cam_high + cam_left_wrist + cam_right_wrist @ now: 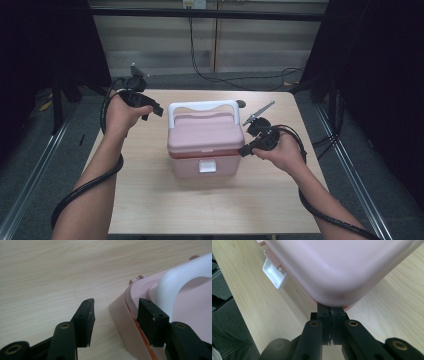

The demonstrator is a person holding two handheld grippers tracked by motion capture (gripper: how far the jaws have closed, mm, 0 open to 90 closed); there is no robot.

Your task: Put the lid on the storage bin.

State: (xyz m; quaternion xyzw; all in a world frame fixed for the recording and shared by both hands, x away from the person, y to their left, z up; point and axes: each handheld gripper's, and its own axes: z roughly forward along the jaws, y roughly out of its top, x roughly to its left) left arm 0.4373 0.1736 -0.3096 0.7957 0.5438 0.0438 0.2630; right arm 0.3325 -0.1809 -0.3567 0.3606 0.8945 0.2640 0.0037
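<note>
The pink box (205, 145) sits mid-surface (150, 200), its white handle (202, 107) up and its white latch (207, 165) facing the person. At the box's right corner, the right gripper (331, 312) has its fingers pressed together against the lid's rim, probably to steady the box or pry the lid. At the box's left edge, the left gripper (116, 315) has its fingers spread astride the rim beside the handle, gripping nothing, seemingly free to reposition.
</note>
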